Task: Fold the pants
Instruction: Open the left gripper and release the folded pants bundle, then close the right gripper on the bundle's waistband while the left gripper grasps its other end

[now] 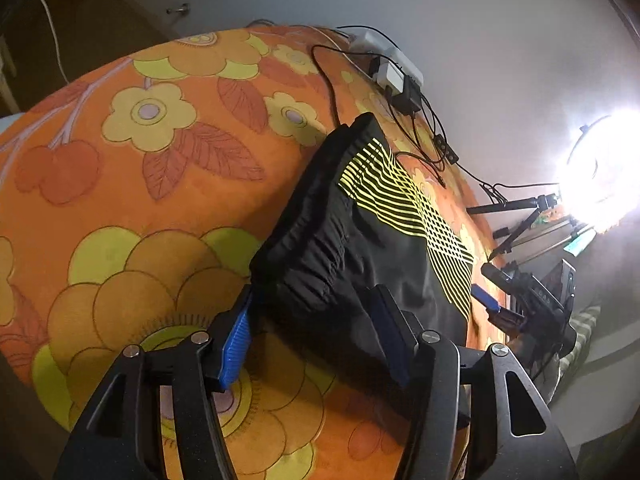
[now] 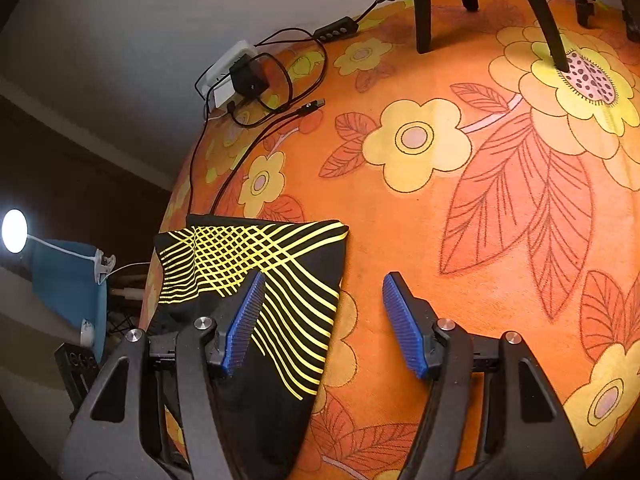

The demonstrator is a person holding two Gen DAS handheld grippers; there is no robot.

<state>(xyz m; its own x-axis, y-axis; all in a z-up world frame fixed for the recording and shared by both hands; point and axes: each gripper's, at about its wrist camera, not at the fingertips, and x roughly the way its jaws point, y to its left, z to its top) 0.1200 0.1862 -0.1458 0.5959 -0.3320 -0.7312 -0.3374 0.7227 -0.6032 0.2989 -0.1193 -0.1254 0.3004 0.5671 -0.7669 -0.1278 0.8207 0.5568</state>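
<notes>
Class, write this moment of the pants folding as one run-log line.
stage: folded | pants: black, flat on orange floral cover | left tongs: open over waistband | right tongs: open, empty

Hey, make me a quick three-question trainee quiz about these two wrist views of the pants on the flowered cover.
1. True or false: the black pants lie folded into a compact bundle on the orange flowered cover.
2. Multiple choice: the printed lines on the pants are A) white, B) yellow, C) red.
3. Fill in: the right claw is ____, with only the cover between its pads.

Key: 1 true. 2 B. 3 open. The left claw also stands open, astride the gathered waistband, with neither pad plainly pressing on it.
</notes>
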